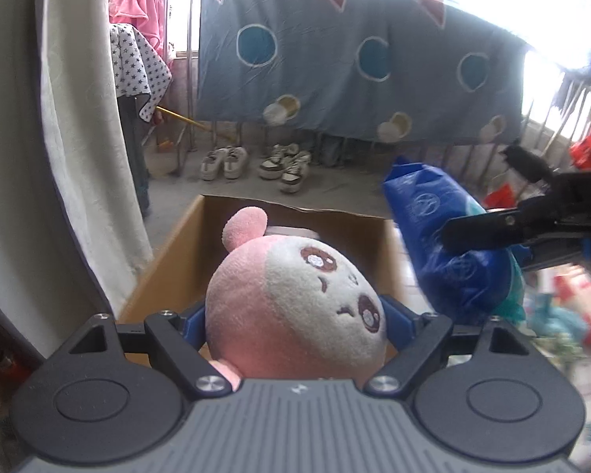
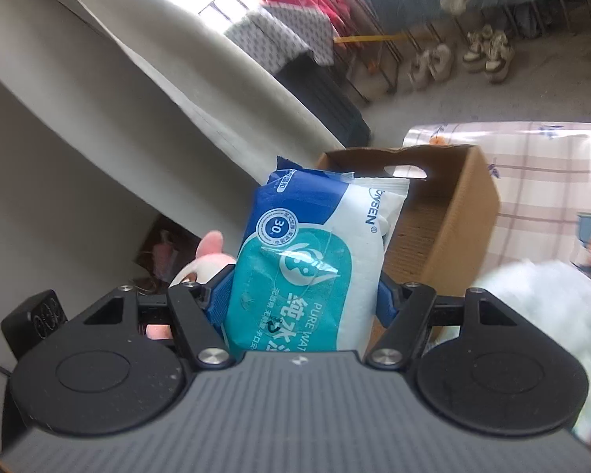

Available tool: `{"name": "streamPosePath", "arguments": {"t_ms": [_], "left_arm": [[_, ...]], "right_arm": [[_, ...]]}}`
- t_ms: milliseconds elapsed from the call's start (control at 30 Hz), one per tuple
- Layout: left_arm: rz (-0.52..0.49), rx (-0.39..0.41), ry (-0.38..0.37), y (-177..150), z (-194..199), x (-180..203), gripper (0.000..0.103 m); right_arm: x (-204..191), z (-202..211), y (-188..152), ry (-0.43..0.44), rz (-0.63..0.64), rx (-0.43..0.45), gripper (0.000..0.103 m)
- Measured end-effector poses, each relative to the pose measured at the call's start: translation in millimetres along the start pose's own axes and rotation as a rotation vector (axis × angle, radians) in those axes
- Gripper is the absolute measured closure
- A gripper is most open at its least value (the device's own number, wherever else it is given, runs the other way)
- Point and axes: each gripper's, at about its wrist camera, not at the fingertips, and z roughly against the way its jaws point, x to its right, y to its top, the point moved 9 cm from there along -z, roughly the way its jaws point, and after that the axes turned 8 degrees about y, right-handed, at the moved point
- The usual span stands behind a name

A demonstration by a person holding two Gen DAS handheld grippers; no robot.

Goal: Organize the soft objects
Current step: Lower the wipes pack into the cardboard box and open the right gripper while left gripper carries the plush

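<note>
My left gripper (image 1: 295, 315) is shut on a pink and white plush toy (image 1: 295, 299), its blue pads pressed to both sides of the round head. The toy hangs over the near end of an open cardboard box (image 1: 169, 248). My right gripper (image 2: 305, 295) is shut on a blue, white and teal pack of wet wipes (image 2: 311, 252), which stands upright between the pads. In the left wrist view the wipes pack (image 1: 453, 244) is to the right of the box, with a black finger (image 1: 488, 228) across it. The plush toy (image 2: 207, 260) peeks out at the left of the pack, and the box (image 2: 453, 213) lies just beyond.
A white curtain (image 1: 82, 149) hangs at the left. A blue quilt (image 1: 354, 63) is draped over a railing, with two pairs of shoes (image 1: 256, 163) on the floor below. The box stands on a checked cloth (image 2: 551, 181). A white fluffy thing (image 2: 539, 291) lies at the right.
</note>
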Motion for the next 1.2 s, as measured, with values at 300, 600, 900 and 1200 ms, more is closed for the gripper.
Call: {"name": "streamPosePath", "arguments": {"t_ms": [300,600,900,1200], "left_arm": [[-0.098,-0.100,0.106,14,-102,-30,0.016],[-0.179,-0.141,0.223,9,-129,-43,0.016],[-0.193,-0.144,0.239,11,-126,-52,0.016],[-0.126,-0.149,0.220,15,-99,-86,0.016]], "right_arm": [[42,-110,43,-0.190,-0.009,-0.092,0.035],[69,-176,55,-0.254,0.030,-0.184,0.035],[103,-207,61,-0.315,0.016,-0.228,0.035],[120,-273,52,-0.288,-0.090,-0.300,0.035]]}}
